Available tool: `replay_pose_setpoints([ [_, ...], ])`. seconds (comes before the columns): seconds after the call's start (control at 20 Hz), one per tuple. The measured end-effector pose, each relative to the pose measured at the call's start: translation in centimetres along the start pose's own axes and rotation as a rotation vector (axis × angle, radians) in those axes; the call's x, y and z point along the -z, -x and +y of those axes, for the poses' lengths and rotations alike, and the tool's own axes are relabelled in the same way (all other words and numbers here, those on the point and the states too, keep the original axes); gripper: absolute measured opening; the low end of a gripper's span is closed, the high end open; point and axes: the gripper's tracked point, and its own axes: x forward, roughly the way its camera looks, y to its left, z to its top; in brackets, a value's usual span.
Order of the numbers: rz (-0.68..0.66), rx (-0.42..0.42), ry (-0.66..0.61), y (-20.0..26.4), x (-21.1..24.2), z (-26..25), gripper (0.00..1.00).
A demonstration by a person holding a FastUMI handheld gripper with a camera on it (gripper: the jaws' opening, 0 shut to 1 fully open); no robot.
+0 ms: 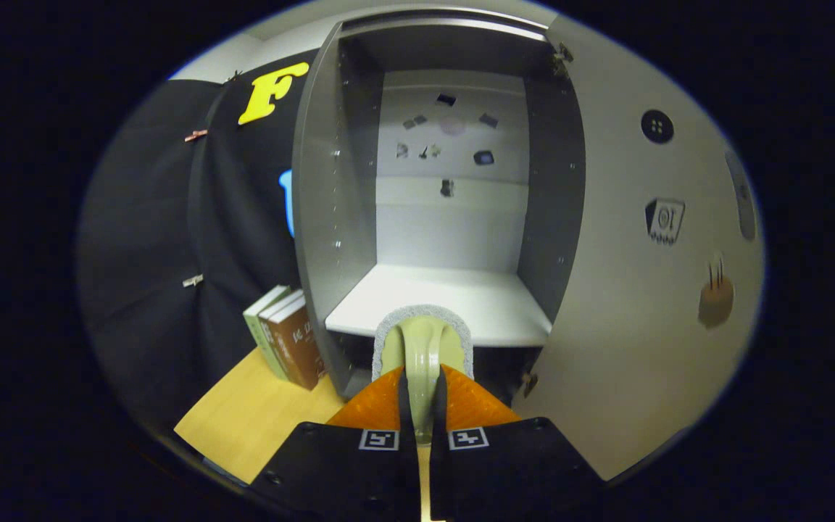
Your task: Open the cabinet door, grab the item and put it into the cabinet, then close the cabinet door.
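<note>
My gripper [422, 391] is shut on a pale green scrubbing brush [422, 348]; both fingers press on its arched handle, and its grey bristle pad sticks out ahead of the fingertips. Straight ahead stands the grey cabinet [316, 217] with its door [642, 290] swung wide open to the right. The brush hangs just in front of the white shelf [461, 301] inside the cabinet, at the shelf's front edge. The shelf is bare, and small stickers dot the cabinet's back wall.
A few books [287, 337] lean upright against the cabinet's left side on the wooden tabletop [251, 420]. Black booth cloth hangs to the left. The open door bears stickers and a round knob [657, 126] on its face.
</note>
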Motion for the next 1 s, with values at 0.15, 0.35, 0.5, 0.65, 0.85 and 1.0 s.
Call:
replay_pose_setpoints([
  [0.15,-0.062,0.014,0.007,-2.4,-3.2,-1.3,0.10],
  [0.35,-0.111,0.023,-0.009,-6.5,-6.4,-2.3,0.11],
  [0.5,-0.094,0.013,-0.045,-11.6,-6.7,-2.2,0.11],
  [0.65,-0.073,0.043,-0.028,-16.0,-5.9,-3.3,0.14],
  [0.85,-0.068,0.044,-0.038,-21.2,-5.4,-3.2,0.14],
  [1.0,-0.039,0.043,-0.015,-23.6,-4.1,-3.1,0.14],
])
